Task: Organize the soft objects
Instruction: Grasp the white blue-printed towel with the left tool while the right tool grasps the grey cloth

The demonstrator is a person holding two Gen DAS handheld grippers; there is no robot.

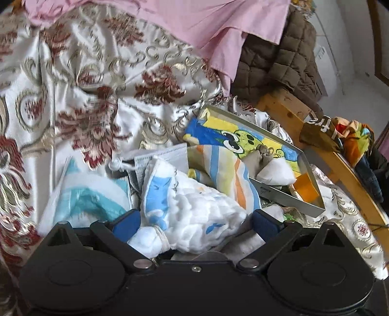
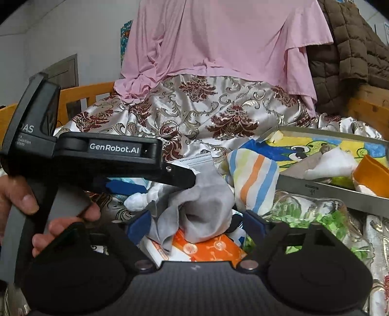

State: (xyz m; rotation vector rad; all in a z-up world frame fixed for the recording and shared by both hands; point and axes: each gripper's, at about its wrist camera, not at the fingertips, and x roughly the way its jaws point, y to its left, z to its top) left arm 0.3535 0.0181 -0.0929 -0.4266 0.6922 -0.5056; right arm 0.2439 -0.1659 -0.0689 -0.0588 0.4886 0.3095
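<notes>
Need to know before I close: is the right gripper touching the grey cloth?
Cannot tell. In the right wrist view the grey cloth sits bunched between the right gripper's open blue pads, but whether either pad presses it isn't plain.

metal tray [image 1: 287,197]: 1 | face mask [image 1: 167,152]: 1 | pink sheet [image 1: 206,21]: 1 | brown quilted jacket [image 1: 279,56]: 1

Crumpled white-blue muslin cloth [image 1: 192,214] beside grey cloth [image 2: 204,206]; striped cloth [image 2: 252,179] overhangs tray [image 2: 328,192].
</notes>
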